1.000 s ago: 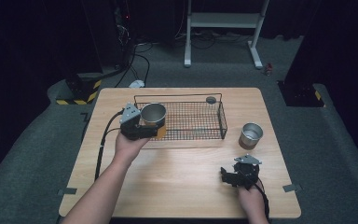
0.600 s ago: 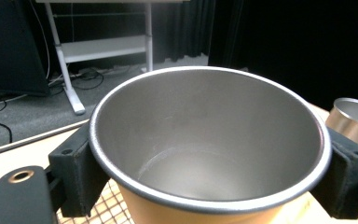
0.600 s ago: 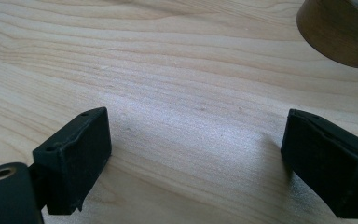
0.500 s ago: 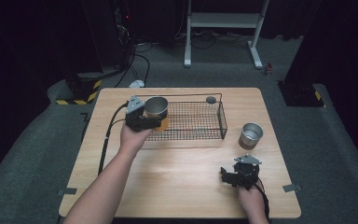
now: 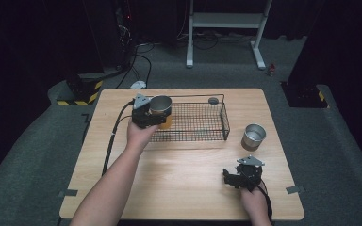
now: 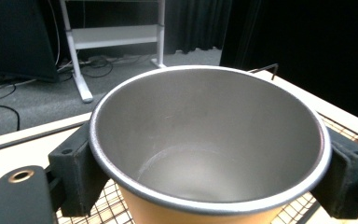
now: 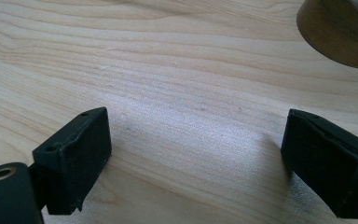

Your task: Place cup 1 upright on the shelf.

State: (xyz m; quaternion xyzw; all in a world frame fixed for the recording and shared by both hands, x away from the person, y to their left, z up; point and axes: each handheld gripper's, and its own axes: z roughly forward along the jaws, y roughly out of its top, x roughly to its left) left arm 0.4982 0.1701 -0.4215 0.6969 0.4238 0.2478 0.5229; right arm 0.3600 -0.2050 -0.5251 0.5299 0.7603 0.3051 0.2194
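Dark room all round, grey carpet, cables and a white stand behind, with a pale wooden worktop [image 5: 179,188] in the middle carrying a black wire basket [image 5: 224,123]. Left gripper [image 5: 156,114] up at the basket's left end, clenched on an orange cup [image 5: 160,109] with a bare metal inside, held upright over that corner and seemingly clear of the mesh floor, though hard to tell for certain from above. Same cup [image 6: 209,144] close up in the left gripper view, both black pads pressed against opposite sides just under the rolled rim, basket mesh [image 6: 105,205] below. Second cup [image 5: 253,137], metal inside and brown outside, standing on the bare wood just right of the basket and apart from it. Small dark round thing [image 5: 213,100] at the basket's far edge, too small to name. Right gripper [image 5: 228,176] low on the near right part of the worktop, released, jaws spread wide over plain wood in the right gripper view, with the brown cup's base [image 7: 340,32] near the top corner. Likely step: setting the orange cup down into the basket. Risks from here, as a judgement: grip sitting high on smooth tapered walls, so a slip or a tilt on the way down; base catching the basket's top wire if lowered too near the edge; letting go above the mesh, leaving the cup to drop and topple; trailing cable [image 5: 113,139] dragging on the left hand.
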